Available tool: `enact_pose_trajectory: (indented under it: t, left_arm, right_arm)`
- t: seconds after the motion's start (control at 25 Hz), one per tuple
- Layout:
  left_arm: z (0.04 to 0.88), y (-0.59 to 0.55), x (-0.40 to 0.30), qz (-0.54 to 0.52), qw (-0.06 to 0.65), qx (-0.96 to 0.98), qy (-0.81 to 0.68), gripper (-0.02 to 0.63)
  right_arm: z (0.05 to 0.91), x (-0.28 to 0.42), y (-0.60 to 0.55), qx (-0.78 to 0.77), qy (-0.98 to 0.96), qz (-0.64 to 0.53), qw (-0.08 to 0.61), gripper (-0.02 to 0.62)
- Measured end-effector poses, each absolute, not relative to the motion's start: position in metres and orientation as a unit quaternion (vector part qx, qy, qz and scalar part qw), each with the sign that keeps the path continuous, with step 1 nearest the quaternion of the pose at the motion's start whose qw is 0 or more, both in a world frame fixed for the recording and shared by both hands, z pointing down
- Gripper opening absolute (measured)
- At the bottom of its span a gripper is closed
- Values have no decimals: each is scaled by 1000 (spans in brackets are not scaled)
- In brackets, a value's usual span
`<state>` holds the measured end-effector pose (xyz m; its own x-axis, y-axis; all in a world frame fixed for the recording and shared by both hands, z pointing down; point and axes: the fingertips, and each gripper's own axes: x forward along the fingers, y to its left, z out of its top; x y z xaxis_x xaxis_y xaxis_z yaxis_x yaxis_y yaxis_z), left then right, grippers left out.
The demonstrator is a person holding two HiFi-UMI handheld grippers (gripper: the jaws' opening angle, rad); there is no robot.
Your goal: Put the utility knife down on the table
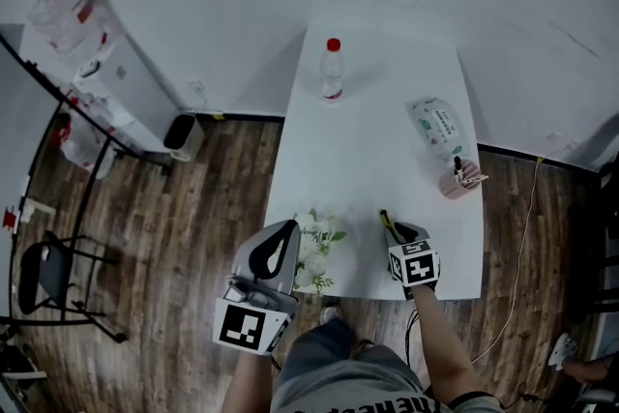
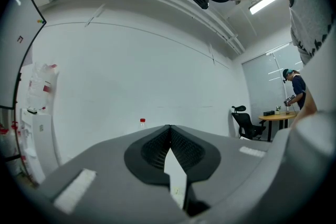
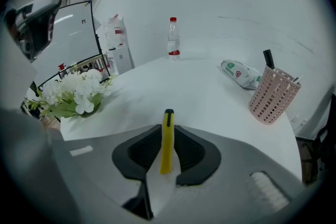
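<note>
head view, reading left to right: a dark chair (image 1: 46,278) stands on the wood floor (image 1: 203,198), well apart from the white counter (image 1: 368,140). the left tool (image 1: 290,225) hangs at the counter's near left corner, its marker cube toward the person. left gripper view confirms the left tool (image 2: 169,136) has its jaws brought together at the tips with nothing between them; it looks toward a plain white wall (image 2: 131,71).

just right of the left tool, a bunch of white flowers (image 1: 314,247) with green leaves lies on the counter near its front edge. a clear bottle (image 1: 332,70) with a red cap stands upright at the far end of the counter.

the right tool (image 1: 392,229) is over the near right part of the counter. right gripper view shows the right tool (image 3: 167,131) with its jaws clamped on the yellow utility knife (image 3: 166,144), which runs lengthwise between them, its dark tip projecting past the jaw tips toward the bottle. in the head view the utility knife (image 1: 385,220) sticks out ahead of the jaws over the counter surface; contact with the counter cannot be confirmed.

further right, a wipes pack (image 1: 437,125) lies flat near the counter's right edge, and nearer the person a pink pen holder (image 1: 460,177) stands upright beside it with a dark item inside.
</note>
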<state>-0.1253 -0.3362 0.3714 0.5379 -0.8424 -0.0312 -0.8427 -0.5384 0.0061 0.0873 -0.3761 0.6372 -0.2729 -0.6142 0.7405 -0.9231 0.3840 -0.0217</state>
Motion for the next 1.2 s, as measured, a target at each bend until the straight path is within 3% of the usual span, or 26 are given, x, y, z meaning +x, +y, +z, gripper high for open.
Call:
enact_pose_trajectory:
  t: [0.16,0.64,1.2]
  left_arm:
    - [369,-333,-121,18,8,-879,476,15]
    - [359,-311,-99,21,20,-883,469,15]
    - [346,-272,-80,19,39,-882,469,12]
  right_arm:
    - [614,85,-371,517,-778,213,287,2]
    - [511,90,-338,533,-824,149,121,2]
    - [431,98,-289,524,-848,72,45,2]
